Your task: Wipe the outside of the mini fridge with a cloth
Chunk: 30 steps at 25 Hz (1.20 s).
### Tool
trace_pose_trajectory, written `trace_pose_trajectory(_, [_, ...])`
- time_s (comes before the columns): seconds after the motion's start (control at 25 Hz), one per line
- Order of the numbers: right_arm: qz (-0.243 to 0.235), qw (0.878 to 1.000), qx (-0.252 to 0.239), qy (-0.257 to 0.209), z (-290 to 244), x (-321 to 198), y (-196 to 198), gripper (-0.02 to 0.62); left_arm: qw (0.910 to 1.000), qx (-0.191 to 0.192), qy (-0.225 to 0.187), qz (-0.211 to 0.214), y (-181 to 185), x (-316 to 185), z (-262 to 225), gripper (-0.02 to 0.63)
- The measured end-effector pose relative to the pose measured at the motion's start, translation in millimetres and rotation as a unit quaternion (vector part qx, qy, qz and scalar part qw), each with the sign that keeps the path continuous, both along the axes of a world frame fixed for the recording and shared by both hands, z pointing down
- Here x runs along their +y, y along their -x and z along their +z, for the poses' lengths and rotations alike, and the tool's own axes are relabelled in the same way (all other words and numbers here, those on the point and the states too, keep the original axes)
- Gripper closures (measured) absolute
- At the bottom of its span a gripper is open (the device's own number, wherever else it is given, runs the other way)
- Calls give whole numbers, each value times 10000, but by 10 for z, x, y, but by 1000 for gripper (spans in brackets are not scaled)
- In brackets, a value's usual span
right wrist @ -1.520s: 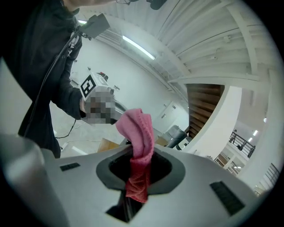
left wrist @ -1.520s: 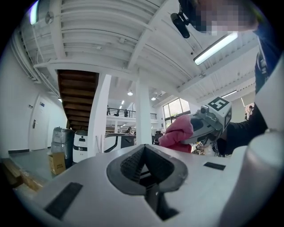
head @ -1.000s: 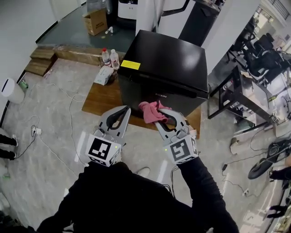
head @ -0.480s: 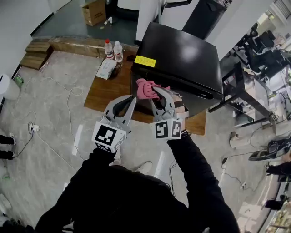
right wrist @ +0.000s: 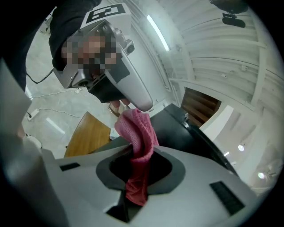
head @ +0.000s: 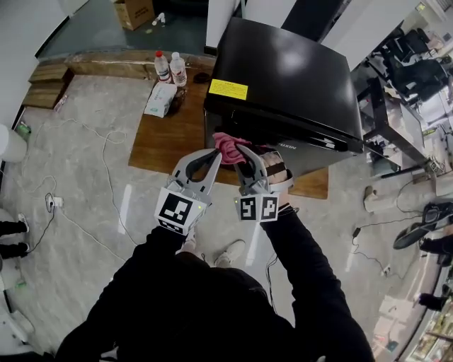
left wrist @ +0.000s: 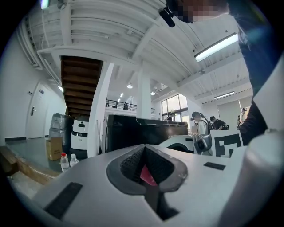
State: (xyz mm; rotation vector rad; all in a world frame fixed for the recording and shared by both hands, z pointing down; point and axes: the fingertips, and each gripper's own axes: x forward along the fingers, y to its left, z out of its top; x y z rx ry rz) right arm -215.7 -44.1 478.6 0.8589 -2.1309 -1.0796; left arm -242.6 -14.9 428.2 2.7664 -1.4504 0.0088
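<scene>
The black mini fridge (head: 290, 71) stands on a wooden board, a yellow label (head: 228, 89) at its near-left top corner. My right gripper (head: 239, 150) is shut on a pink cloth (head: 228, 145), holding it against the fridge's front upper edge near that corner. In the right gripper view the cloth (right wrist: 138, 133) rises from between the jaws of the right gripper (right wrist: 136, 150), in front of the fridge (right wrist: 191, 133). My left gripper (head: 214, 154) is shut, its tip just beside the cloth. In the left gripper view a bit of pink shows behind the left gripper (left wrist: 143, 147).
The wooden board (head: 166, 134) extends left of the fridge, with two water bottles (head: 170, 69) and a tissue pack (head: 161, 99) on it. Cables (head: 106, 166) trail over the floor. A black metal frame (head: 386, 120) stands to the right, a cardboard box (head: 133, 10) at the back.
Both grippers have moved closer together and left along the fridge's front edge toward the labelled corner, the cloth going with the right one. The left tip now sits beside the cloth.
</scene>
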Motion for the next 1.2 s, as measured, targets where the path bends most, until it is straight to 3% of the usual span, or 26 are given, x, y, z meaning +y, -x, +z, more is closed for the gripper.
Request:
trace_pose_trajectory(0.76, [243,9914,624,1122,2260,-72,-102,528,9902,-116,1359,299,-112,-133,2065,600])
trace_pose_trajectory(1.04, [286,9770,1062,1827,3083,-90,-164,528,9858,-175,1640,306,-115,-119,2284,600])
trace_pose_trajectory(1.2, [287,9666,835,2407,3189,-21,-195,528,9851,-238,1664,371,-179,-90,2229,600])
